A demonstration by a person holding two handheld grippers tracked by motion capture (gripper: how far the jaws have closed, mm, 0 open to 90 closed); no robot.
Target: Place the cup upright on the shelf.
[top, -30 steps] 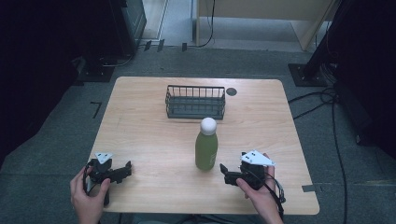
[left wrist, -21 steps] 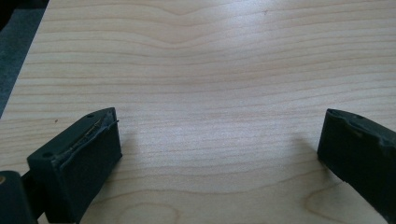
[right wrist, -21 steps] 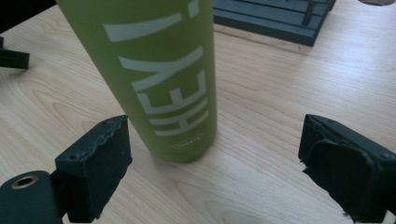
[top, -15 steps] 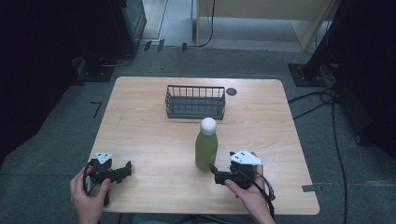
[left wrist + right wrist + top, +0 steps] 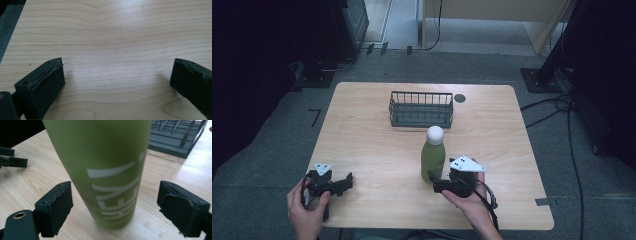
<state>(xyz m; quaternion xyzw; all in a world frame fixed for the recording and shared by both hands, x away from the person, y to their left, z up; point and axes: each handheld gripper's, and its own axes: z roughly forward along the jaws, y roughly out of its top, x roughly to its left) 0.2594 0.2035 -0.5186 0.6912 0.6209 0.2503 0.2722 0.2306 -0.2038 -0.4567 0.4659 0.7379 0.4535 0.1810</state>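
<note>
Seen from above, a person works a wooden table (image 5: 377, 125) with a two-jaw gripper in each hand. Directly ahead of the right gripper (image 5: 432, 176) stands a green bottle (image 5: 433, 156) with a round white cap (image 5: 435, 134), upright on the wood. In the right gripper view the bottle (image 5: 105, 170) rises between the two black jaws, which are spread wide; a gap shows on either side, so neither pad touches it, and pale lettering runs up its side. Beyond the bottle, farther from the right gripper, a dark wire basket (image 5: 421, 108) sits on the table, well apart from both tools, with a small dark round spot (image 5: 459, 98) on the tabletop just beside it. Off to the bottle's other side, the left gripper (image 5: 348, 179) rests low near the table's near edge, held in the left hand (image 5: 307, 212). Its own view shows the jaws parted wide over bare wood grain (image 5: 112, 50), gripping nothing.
</note>
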